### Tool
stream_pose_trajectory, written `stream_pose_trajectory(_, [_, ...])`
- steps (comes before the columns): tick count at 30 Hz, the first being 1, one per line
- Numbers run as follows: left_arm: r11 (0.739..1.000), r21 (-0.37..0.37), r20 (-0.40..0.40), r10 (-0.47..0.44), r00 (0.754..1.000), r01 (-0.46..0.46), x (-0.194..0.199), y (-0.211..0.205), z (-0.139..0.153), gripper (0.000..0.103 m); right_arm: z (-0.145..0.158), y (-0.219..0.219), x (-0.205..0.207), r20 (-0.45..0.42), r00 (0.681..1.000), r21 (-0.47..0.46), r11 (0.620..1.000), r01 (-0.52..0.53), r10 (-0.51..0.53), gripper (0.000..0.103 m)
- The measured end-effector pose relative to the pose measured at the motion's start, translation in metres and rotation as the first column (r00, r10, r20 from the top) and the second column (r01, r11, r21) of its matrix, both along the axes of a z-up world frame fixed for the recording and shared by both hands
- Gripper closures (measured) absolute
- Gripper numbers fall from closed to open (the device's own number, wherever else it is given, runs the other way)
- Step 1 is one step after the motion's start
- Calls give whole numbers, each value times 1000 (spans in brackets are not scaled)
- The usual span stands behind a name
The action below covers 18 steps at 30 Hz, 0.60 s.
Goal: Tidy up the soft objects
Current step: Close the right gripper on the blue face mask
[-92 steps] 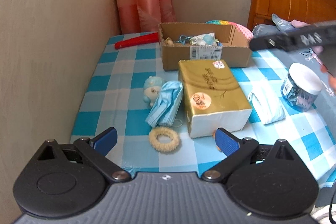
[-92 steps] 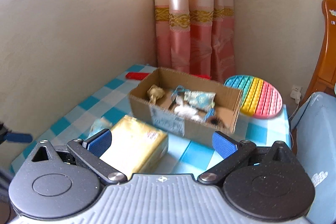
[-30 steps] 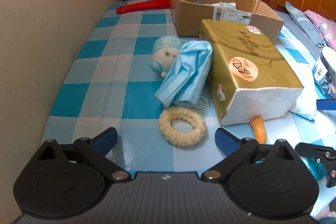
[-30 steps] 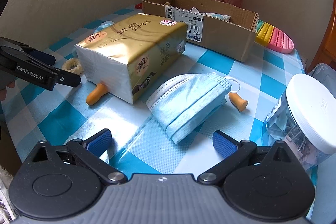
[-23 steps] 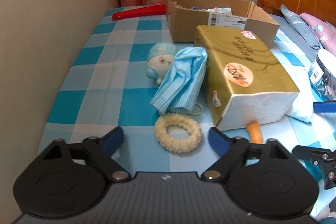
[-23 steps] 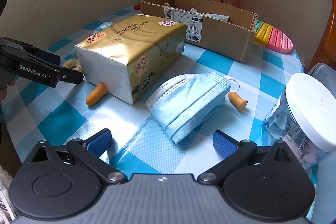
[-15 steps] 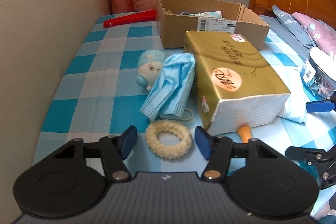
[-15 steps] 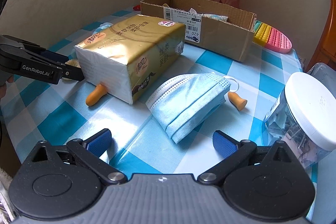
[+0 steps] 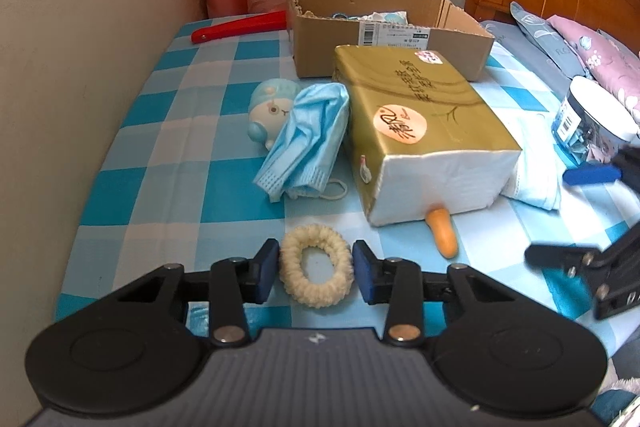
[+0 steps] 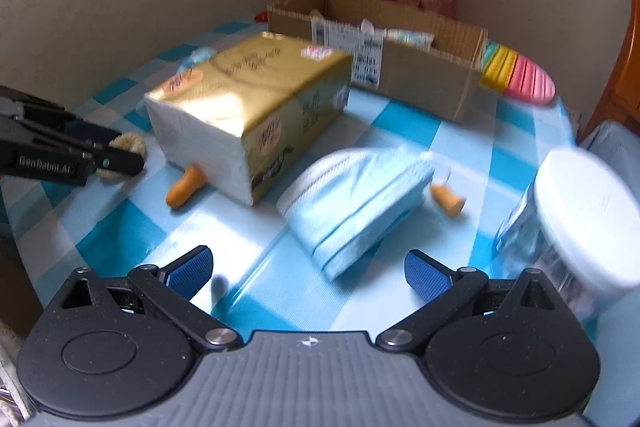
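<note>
So the left gripper (image 9: 315,270) has both pads closed in on the scrunchie (image 9: 316,265), one touching each side, and the fuzzy cream ring sits flat on the checked cloth (image 9: 168,163) between them. From the left wrist view, the tissue pack (image 9: 420,131) is at about 1 o'clock from the scrunchie, with an orange earplug (image 9: 442,231) poking out from under its near white end. A crumpled blue mask (image 9: 308,139) is at 12 o'clock, leaning against a little blue-and-white plush (image 9: 268,115). Further back is the box (image 9: 388,31) with some odds and ends inside, and a red tool (image 9: 240,26) lies at its 9 o'clock.

The right gripper (image 10: 308,273) is spread wide with nothing in it, hovering just short of a second mask (image 10: 356,199) at its 12 o'clock. That view is a bit blurry. Another earplug (image 10: 448,202) lies just beside that mask at 1 o'clock, and a white-lidded jar (image 10: 572,223) stands at 3 o'clock. A rainbow pop toy (image 10: 520,75) peeks out behind the box.
</note>
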<state>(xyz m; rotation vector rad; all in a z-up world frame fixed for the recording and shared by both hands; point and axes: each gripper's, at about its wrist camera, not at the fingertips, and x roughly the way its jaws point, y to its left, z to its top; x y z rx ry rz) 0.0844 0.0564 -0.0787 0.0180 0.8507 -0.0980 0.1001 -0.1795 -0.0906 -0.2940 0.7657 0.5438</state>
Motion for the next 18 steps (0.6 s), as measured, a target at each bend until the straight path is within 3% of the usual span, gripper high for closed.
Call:
stream_pose_trajectory(9, [1000, -12, 1, 4, 1000, -4, 1, 0, 0, 64, 18, 23, 31, 94, 982, -177, 974, -144, 162, 0])
stream_pose_trajectory(14, [1000, -22, 0, 6, 1000, -6, 0, 2, 0, 64, 4, 24, 50, -12, 982, -178, 966, -185, 186, 0])
stream_pose_trajectory(18, [1000, -25, -3, 4, 1000, -4, 1, 3, 1, 64, 1, 22, 39, -83, 971, -142, 962, -233, 223, 0])
